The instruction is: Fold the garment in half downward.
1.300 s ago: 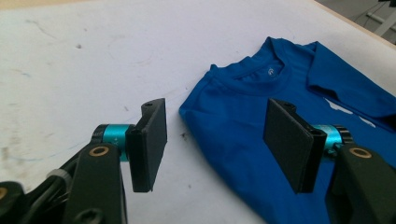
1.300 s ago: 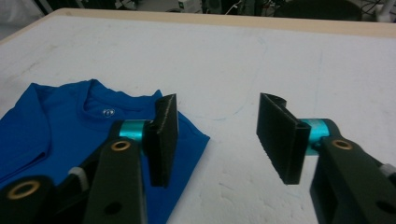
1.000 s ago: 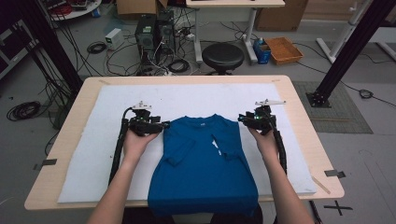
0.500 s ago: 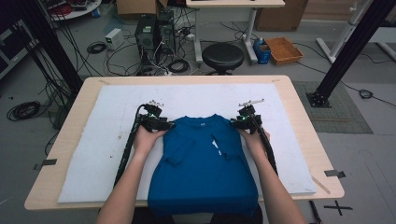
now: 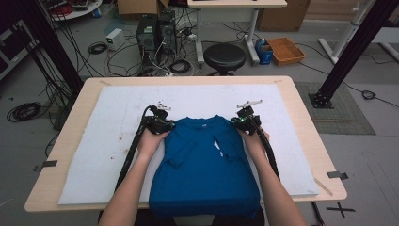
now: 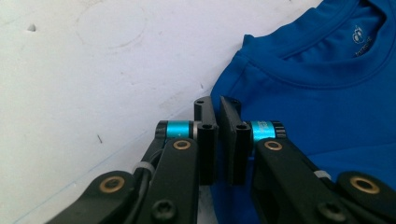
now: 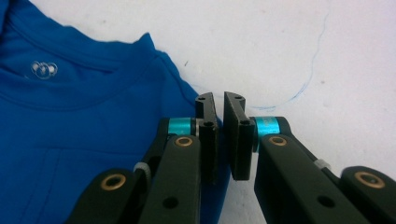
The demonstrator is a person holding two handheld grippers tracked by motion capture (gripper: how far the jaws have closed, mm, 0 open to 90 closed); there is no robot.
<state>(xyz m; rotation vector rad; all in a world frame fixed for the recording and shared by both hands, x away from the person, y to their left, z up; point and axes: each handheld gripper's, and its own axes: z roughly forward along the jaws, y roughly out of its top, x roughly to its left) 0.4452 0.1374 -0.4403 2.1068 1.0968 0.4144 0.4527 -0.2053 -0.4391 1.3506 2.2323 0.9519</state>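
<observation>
I am looking down from the high view at the tabletop (image 5: 301, 141), where a white mat (image 5: 94, 155) is lying under a blue T-shirt (image 5: 207, 174). The shirt is sitting at the mat's centre with its collar toward twelve o'clock and its hem hanging off the six o'clock edge, cut off by the frame. At ten o'clock from the shirt's middle I am holding the left gripper (image 5: 164, 125) on one shoulder; at two o'clock the right gripper (image 5: 241, 121) is on the other.

The gripper views are giving me what the high view cannot. The left gripper's (image 6: 218, 108) fingers have just been closing and are nearly together over the shoulder seam; the right gripper's (image 7: 218, 105) are likewise. Whether cloth is pinched between either pair, I cannot tell. A small collar logo (image 7: 44, 69) is showing too.

An orange bin (image 5: 285, 50) is standing on the floor; its contents are hard to make out.
</observation>
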